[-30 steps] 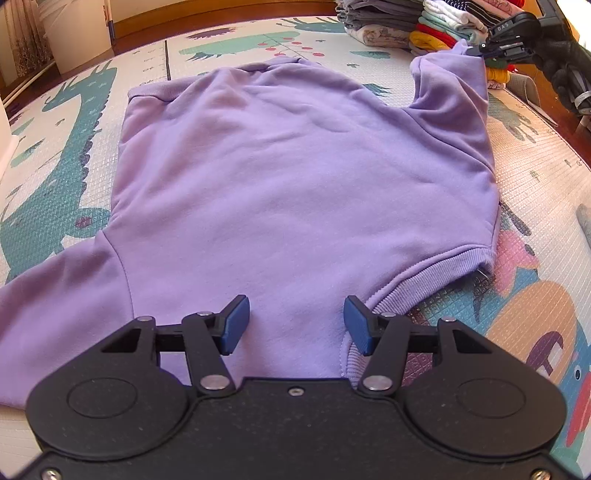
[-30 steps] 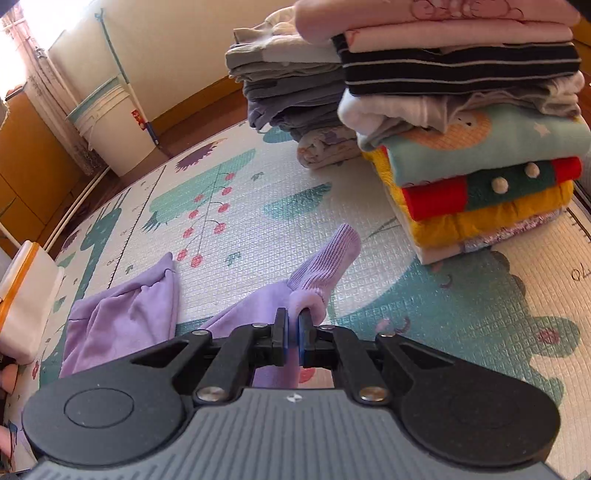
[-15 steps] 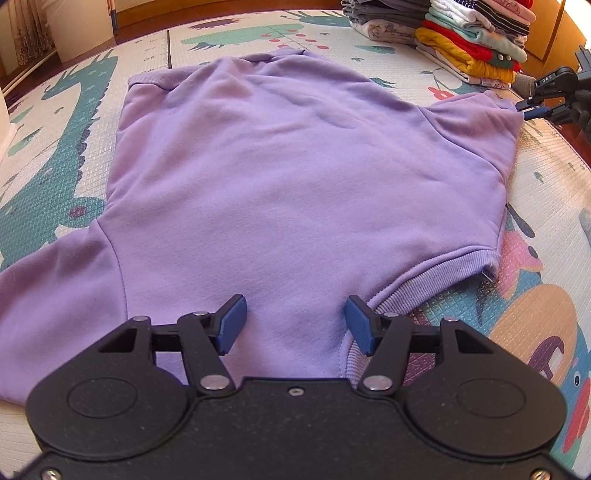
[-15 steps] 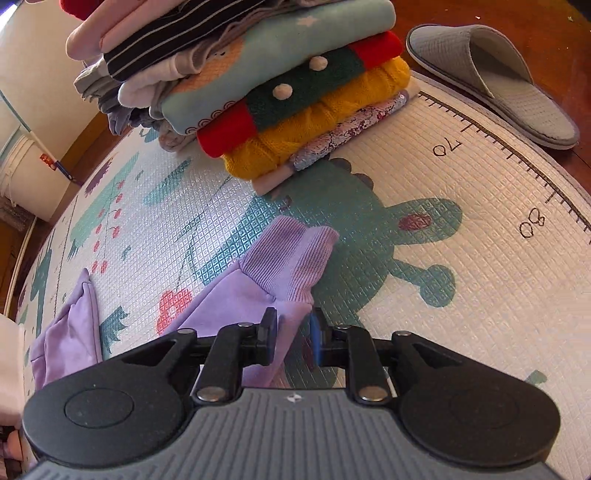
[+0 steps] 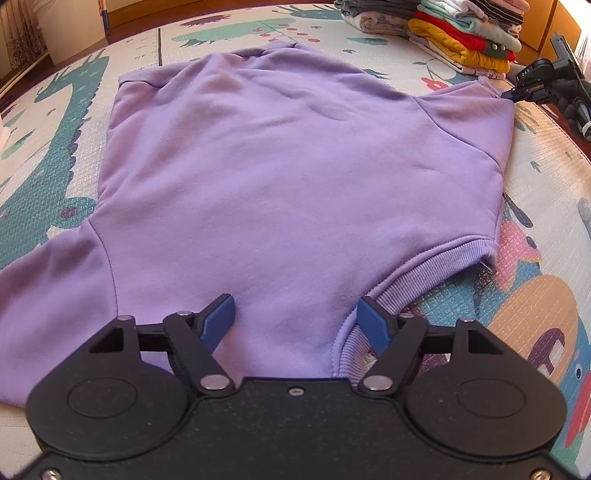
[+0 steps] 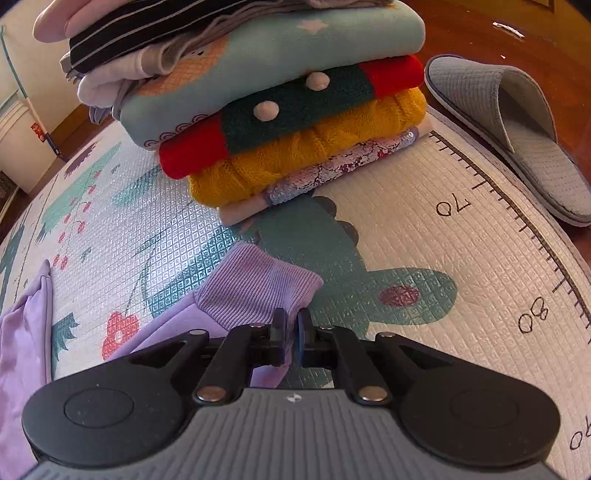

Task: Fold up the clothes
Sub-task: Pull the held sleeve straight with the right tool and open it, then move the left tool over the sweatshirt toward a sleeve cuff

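A purple sweatshirt [image 5: 280, 177] lies flat on the play mat [image 5: 535, 177], its ribbed hem [image 5: 424, 273] toward me. My left gripper [image 5: 295, 321] stands open just above the hem's middle, and its blue pads touch nothing. One sleeve stretches out to the right, and its ribbed cuff [image 6: 255, 288] rests on the mat. My right gripper [image 6: 291, 328] sits at that cuff's edge, its jaws nearly together and pinching the cuff's corner. The left wrist view shows the right gripper [image 5: 513, 94] at the sleeve's end. The other sleeve runs off to the lower left.
A tall stack of folded clothes [image 6: 295, 122] stands just beyond the cuff, with a second grey pile [image 5: 369, 11] behind it. A grey slipper [image 6: 517, 136] lies on the wood floor past the mat's ruler-marked edge. A white bin [image 6: 18, 147] stands far left.
The right gripper carried the sleeve outward and down until the cuff lay on the mat. Its jaws widened briefly, then narrowed again. The left gripper stayed open over the hem.
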`<state>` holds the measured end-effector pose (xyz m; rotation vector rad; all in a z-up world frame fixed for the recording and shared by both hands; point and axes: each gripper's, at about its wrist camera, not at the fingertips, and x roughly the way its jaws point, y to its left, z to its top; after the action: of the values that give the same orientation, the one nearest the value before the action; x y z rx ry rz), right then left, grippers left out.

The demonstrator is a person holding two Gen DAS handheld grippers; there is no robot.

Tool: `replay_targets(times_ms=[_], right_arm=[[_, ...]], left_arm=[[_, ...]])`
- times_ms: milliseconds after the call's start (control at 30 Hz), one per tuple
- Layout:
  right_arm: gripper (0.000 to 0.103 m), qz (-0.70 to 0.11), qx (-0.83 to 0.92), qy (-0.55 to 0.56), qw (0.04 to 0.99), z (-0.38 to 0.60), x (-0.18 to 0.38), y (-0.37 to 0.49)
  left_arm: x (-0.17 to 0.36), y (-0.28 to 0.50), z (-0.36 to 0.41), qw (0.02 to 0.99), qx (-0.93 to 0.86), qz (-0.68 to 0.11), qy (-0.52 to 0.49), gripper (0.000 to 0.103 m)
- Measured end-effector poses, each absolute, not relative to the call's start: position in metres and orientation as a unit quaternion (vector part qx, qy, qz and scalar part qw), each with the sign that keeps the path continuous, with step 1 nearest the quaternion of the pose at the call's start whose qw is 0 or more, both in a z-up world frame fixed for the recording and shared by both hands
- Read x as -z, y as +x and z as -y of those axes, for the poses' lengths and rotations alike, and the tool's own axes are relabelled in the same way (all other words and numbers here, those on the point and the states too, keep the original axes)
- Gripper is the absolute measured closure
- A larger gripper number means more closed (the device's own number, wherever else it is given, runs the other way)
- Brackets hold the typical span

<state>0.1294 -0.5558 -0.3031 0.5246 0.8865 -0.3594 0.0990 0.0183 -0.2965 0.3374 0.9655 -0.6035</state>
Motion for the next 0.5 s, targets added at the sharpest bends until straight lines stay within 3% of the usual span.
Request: replay_targets(times_ms=[67,167,400,500], right_arm=[[0.075,-0.407,0.181,0.226,0.866,0.555,0.291,0.124],[0.075,-0.391,0.153,0.146,0.896,0.537,0.271,0.120],[0.081,-0.430,0.056,0.034,0.900,0.506,0.294,0.171],[0.072,-0.443,0.026,-0.003,0.896,0.498,0.302,0.192]], left_arm=[[0.298,0.094,-0.014,0.828,0.288,-0.446,0.183,0.024],[0.298,0.095,-0.016,0.828,0.286,-0.450,0.173,0.024],[0.298,0.095,-0.014,0.827,0.287,-0.453,0.173,0.022],[0.298,0.096,-0.014,0.825,0.286,-0.455,0.173,0.022]])
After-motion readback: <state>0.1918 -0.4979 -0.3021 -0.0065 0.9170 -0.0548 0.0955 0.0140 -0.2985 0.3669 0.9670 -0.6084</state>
